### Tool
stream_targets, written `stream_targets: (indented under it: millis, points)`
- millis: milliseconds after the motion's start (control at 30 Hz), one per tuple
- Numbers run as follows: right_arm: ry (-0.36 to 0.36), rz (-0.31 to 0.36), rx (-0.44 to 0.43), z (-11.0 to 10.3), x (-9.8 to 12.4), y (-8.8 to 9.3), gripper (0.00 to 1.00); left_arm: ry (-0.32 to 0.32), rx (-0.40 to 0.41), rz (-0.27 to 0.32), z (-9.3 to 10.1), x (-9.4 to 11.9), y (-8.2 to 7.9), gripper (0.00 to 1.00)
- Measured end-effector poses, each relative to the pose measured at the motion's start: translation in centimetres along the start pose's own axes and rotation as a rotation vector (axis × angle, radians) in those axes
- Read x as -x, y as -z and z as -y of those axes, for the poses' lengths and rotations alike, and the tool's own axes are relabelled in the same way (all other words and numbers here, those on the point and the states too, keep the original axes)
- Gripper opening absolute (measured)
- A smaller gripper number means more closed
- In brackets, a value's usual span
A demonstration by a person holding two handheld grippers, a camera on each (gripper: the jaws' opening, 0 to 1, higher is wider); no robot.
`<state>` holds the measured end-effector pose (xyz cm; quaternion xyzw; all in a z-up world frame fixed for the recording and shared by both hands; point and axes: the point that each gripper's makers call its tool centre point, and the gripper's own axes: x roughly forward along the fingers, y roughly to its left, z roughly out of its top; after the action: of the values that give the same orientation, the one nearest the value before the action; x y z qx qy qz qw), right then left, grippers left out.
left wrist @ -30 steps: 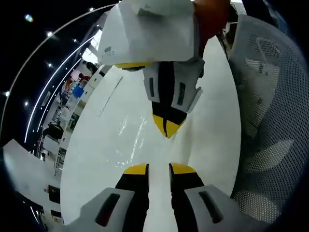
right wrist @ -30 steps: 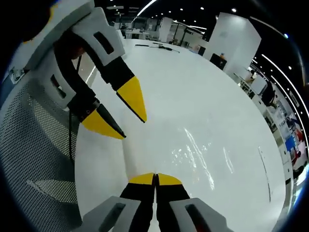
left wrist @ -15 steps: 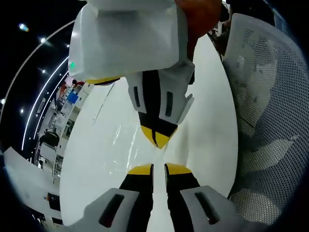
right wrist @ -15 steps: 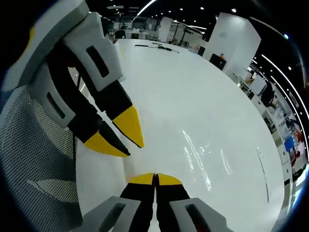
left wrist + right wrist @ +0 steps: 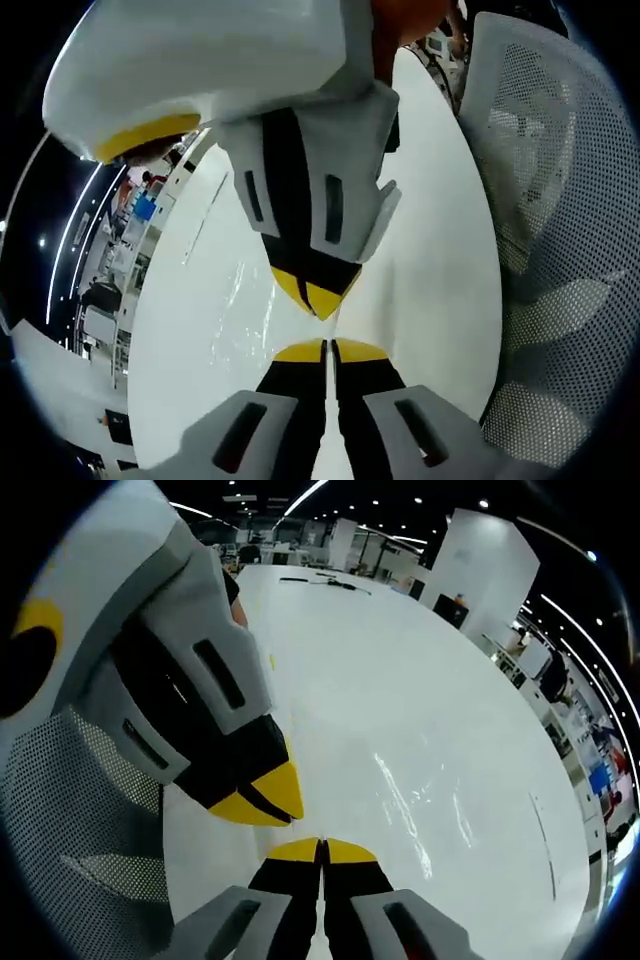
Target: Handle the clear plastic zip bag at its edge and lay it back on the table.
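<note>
The left hand-held gripper (image 5: 329, 350) has its yellow tips pressed together, and the right hand-held gripper (image 5: 321, 850) is clenched too; both meet nose to nose at the near edge of the clear plastic zip bag (image 5: 420, 810). Whether either pinches the film I cannot tell. The bag lies flat on the white tabletop (image 5: 400, 670), beside a white mesh chair (image 5: 560, 250).

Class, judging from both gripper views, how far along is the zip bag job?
Done: both grippers have met at the bag's near edge. In hand: left gripper and right gripper are shut there, seemingly pinching the clear zip bag. Left: releasing it flat on the white table.
</note>
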<state>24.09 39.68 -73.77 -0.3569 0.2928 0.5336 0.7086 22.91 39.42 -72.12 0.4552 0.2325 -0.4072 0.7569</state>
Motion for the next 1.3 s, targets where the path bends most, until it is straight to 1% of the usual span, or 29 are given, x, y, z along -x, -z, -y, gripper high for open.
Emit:
stream_targets:
  millis: [167,333,433,567,667,767,900,967,1033,1100,1167,1300]
  points:
    - [0.004,0.002,-0.006,0.0,0.3,-0.1,0.0,0.002,-0.007,-0.004,0.2,0.0,0.0,0.0]
    - [0.011,0.002,-0.017,0.3,0.1,0.0,0.0,0.01,-0.006,-0.011,0.5,0.0,0.2,0.0]
    - [0.022,0.006,-0.036,0.5,0.2,0.0,0.0,0.015,-0.006,-0.015,0.7,-0.1,0.2,0.0]
    - [0.04,0.015,-0.069,1.4,0.5,-0.1,0.0,0.023,-0.002,-0.019,0.9,-0.1,0.2,0.0]
    - [0.065,0.026,-0.083,1.9,0.9,-0.5,0.0,0.033,0.004,-0.024,1.4,-0.3,0.3,0.0]
    - [0.083,0.036,-0.086,2.7,1.0,-0.4,0.0,0.04,0.008,-0.025,2.0,-0.4,0.3,0.0]
    - [0.109,0.044,-0.091,3.7,1.7,-0.9,0.0,0.053,0.01,-0.025,2.6,-0.6,0.3,0.0]
    - [0.118,0.049,-0.095,4.2,1.6,-0.8,0.0,0.056,0.01,-0.025,2.7,-0.7,0.3,0.0]
    - [0.132,0.056,-0.093,4.4,1.9,-1.2,0.0,0.058,0.012,-0.025,2.8,-0.8,0.3,0.0]
    - [0.138,0.067,-0.095,4.7,2.6,-2.1,0.0,0.062,0.016,-0.026,2.9,-0.8,0.3,0.0]
    - [0.148,0.073,-0.085,4.9,2.5,-2.3,0.0,0.065,0.019,-0.024,3.1,-0.9,0.3,0.0]
    - [0.16,0.083,-0.068,5.3,3.0,-3.2,0.0,0.061,0.026,-0.019,3.2,-0.8,0.2,0.0]
